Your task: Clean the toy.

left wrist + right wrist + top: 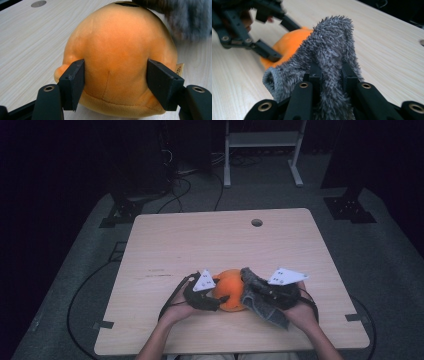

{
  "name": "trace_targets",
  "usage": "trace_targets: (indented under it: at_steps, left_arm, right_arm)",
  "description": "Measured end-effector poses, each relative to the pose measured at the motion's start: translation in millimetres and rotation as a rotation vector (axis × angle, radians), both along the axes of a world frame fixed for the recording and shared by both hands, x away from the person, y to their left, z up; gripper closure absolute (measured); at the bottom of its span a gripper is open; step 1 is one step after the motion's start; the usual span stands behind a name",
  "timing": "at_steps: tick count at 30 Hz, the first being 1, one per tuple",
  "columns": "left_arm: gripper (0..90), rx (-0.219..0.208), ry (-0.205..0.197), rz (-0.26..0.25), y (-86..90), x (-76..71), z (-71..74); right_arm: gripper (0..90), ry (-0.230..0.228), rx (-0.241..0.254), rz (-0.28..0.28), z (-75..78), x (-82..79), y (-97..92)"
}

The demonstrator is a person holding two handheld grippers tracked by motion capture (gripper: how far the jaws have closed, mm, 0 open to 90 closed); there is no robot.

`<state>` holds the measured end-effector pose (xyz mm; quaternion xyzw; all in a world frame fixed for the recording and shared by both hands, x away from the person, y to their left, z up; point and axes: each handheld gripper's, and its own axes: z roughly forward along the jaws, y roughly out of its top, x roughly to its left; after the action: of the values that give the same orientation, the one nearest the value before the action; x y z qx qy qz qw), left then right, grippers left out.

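Pale wood worktop (200,240) with everything bunched near the front edge. Round orange plush toy (231,290) sits there, left gripper (116,82) clamped on its sides. Fuzzy grey cloth (332,50) is pinched tight in the right gripper (331,72), draped just beside the plush and touching it.

One orange plush toy (231,287), between the two black jaws of the left gripper (116,82), which press on its sides. One grey fuzzy cloth (329,50), pinched between the jaws of the right gripper (331,72) and bunched above them. Two grippers in all, one in each of two hands, each topped by one grey three-cornered plate. One wooden table (200,240) beneath both grippers, with one round hole (256,222) beyond them.
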<state>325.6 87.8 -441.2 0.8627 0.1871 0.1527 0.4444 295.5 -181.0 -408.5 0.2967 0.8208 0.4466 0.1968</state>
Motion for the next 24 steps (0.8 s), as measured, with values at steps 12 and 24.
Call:
trace_targets:
  at_steps: [12, 24]
  left_arm:
    - [33.5, -0.015, 0.000, -0.035, -2.6, -4.1, 3.1]
    - [25.7, -0.022, -0.022, 0.022, -12.4, -6.1, 2.1]
  right_arm:
    - [74.9, 0.011, -0.003, -0.023, -0.5, 3.0, -10.9]
    - [75.1, 0.078, -0.046, -0.029, -23.8, 0.5, -13.7]
